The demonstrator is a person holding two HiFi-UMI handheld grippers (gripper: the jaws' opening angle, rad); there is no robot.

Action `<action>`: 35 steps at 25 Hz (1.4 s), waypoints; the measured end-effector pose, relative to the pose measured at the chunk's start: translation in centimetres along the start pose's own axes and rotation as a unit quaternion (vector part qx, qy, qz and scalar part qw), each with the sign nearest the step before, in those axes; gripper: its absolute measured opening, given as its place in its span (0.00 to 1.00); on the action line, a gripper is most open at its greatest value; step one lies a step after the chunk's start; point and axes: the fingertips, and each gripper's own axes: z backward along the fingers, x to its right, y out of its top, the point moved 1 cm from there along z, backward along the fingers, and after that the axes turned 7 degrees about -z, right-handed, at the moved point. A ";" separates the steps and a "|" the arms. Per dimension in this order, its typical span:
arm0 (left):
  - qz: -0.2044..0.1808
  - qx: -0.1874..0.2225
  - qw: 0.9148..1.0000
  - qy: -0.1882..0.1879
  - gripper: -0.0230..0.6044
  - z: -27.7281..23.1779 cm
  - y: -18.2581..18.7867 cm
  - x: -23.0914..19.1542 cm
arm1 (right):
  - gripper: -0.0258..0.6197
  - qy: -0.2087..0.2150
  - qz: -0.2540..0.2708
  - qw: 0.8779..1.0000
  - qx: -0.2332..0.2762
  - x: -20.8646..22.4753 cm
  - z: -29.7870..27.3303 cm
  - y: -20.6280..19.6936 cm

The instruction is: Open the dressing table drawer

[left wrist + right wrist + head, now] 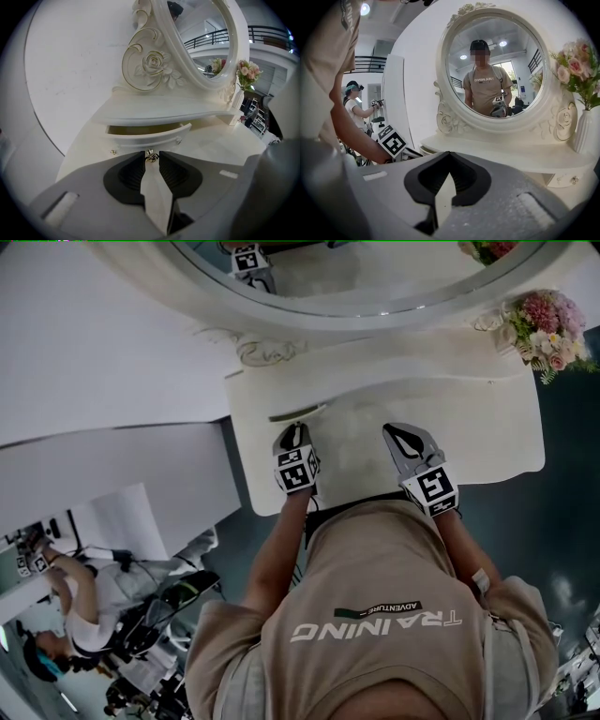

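Note:
The cream dressing table (478, 427) has a small curved drawer (149, 136) under its upper shelf, pulled partway out so its dark inside shows; in the head view the drawer (298, 413) is a thin slot. My left gripper (151, 154) points down at the drawer front, its jaws closed on the little gold drawer knob (150, 159). From above, the left gripper (293, 439) sits just in front of the drawer. My right gripper (405, 435) hovers over the tabletop to the right, shut and holding nothing; its own view shows the right gripper (449, 153) with tips together.
A round mirror (356, 277) in a carved frame rises behind the shelf. A vase of pink flowers (547, 329) stands at the table's right end. A second small drawer (565, 179) sits at the right. A white wall panel (112, 465) and another person (84, 587) are on the left.

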 end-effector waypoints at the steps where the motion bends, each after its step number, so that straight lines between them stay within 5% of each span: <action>1: -0.002 0.001 1.000 0.000 0.22 0.1 0.0 0.0 | 0.04 0.001 0.000 1.000 0.000 -0.1 0.0 0.0; 35: -0.015 -0.006 1.000 0.001 0.21 -0.2 -0.6 0.6 | 0.04 -0.010 -0.005 1.000 -0.004 -0.4 1.0 -0.9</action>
